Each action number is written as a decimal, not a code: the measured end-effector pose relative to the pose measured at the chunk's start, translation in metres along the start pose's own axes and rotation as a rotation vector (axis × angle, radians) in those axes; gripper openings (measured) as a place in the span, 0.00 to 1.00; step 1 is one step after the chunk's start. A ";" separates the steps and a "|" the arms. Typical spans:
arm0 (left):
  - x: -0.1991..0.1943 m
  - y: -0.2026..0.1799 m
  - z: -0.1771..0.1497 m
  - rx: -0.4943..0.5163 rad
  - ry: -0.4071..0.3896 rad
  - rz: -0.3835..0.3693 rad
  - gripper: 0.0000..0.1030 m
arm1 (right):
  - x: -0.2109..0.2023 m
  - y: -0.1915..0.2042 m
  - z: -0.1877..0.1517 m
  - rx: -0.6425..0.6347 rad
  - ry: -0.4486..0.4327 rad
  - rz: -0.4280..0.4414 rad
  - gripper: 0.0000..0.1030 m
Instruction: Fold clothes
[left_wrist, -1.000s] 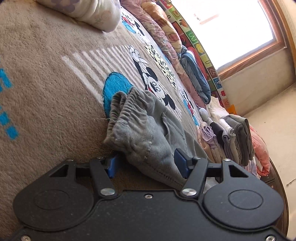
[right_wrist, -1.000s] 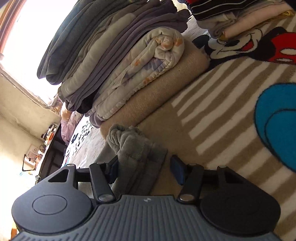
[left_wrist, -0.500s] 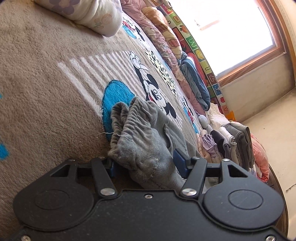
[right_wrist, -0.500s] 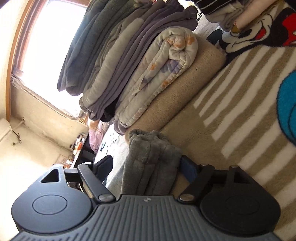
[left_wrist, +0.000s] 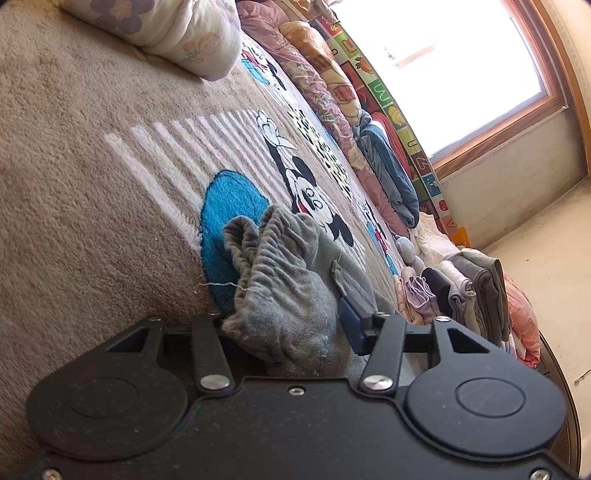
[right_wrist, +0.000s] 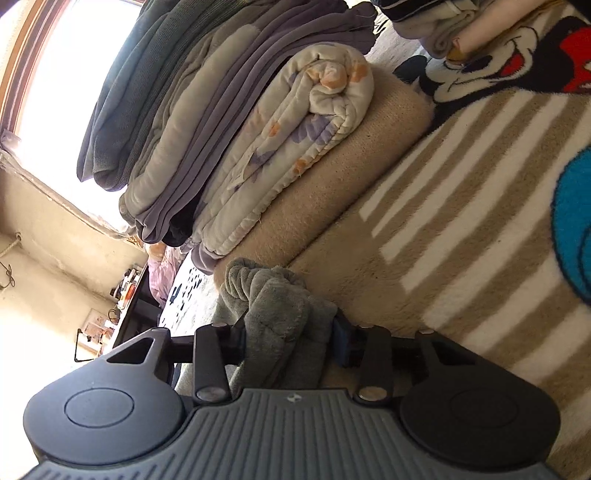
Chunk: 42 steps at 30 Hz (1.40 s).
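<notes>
Left wrist view: a tan plush Mickey Mouse blanket (left_wrist: 92, 177) covers the bed, and on it, over the lower edge of the blanket's blue patch (left_wrist: 225, 210), lies the grey sweatpants (left_wrist: 284, 295), waistband bunched and gathered. Farther beyond the patch, near the bed's edge, stands a row of folded clothes (left_wrist: 469, 291). The left gripper (left_wrist: 284, 325) has its jaws set around the bunched waistband end, though whether they truly pinch it I cannot tell; the blue pad on one side shows a little apart from the cloth.

In the right wrist view, a stack of folded quilts (right_wrist: 229, 122) rises beyond the sweatpants, on a rolled section of the blanket. The right gripper (right_wrist: 288, 336) has its jaws closed on a thick wad of the same grey fabric, both pads pressed into it.

The step in hand looks like taking two ends of the garment to spread or double it. To do it well, both grips should catch all layers at matching corners, then draw apart evenly so the cloth goes taut before it is laid flat, clear of the quilt stack.
</notes>
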<state>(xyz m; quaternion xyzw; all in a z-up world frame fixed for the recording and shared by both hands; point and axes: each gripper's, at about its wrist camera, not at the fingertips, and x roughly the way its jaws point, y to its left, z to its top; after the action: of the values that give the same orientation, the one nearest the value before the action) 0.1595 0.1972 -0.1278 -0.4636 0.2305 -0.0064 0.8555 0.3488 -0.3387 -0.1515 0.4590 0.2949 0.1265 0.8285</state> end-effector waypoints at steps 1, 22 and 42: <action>0.000 0.003 0.001 -0.017 -0.003 -0.007 0.33 | -0.004 0.000 -0.001 0.012 -0.005 0.004 0.38; -0.041 -0.045 -0.027 0.308 0.085 0.015 0.51 | -0.203 -0.072 -0.074 0.142 -0.187 -0.030 0.33; -0.025 -0.077 -0.093 0.748 0.065 0.128 0.55 | -0.203 -0.060 -0.069 0.179 -0.206 0.016 0.63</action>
<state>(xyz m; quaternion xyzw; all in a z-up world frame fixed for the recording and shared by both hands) 0.1159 0.0854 -0.0998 -0.1034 0.2678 -0.0515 0.9565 0.1418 -0.4216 -0.1537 0.5439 0.2145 0.0585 0.8091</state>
